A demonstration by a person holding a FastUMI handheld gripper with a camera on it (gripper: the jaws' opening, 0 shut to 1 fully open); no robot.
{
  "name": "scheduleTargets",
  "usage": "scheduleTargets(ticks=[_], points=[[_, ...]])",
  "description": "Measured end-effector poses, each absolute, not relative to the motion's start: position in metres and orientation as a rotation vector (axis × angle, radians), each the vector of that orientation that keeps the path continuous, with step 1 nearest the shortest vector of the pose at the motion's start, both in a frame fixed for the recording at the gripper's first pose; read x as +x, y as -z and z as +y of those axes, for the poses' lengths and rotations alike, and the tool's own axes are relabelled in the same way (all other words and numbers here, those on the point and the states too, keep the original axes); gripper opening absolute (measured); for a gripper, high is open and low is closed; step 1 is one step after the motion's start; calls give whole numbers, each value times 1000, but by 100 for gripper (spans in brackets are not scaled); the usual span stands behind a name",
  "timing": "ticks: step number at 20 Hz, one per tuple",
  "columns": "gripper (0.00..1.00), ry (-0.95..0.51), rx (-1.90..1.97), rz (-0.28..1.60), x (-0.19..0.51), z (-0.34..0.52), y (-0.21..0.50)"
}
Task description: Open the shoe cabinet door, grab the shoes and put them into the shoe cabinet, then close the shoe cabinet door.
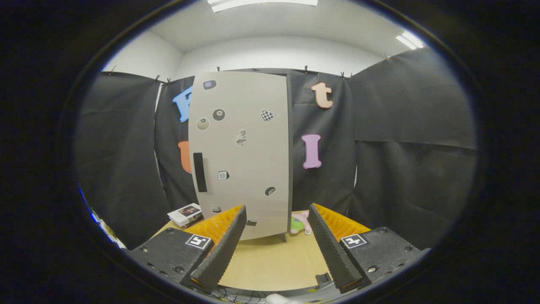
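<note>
The shoe cabinet stands upright on the worktop beyond your fingers, its door flush shut. Your gripper is spread wide and holds nothing. A pink-and-green shoe peeks out beside the cabinet's right foot. That fits a door waiting to be opened or one closed again. If you reach for the door, aim squarely at the dark handle on its left

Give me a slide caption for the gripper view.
Open gripper faces the closed shoe cabinet door across the table.
</note>
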State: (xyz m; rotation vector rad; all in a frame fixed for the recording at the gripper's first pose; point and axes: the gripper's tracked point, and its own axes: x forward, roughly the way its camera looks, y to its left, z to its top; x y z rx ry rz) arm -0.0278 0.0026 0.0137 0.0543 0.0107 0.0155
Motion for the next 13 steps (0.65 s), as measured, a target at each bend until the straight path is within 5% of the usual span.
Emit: scheduleTargets(ticks=[13], points=[[97,-27,58,-14,-40,6,-22]])
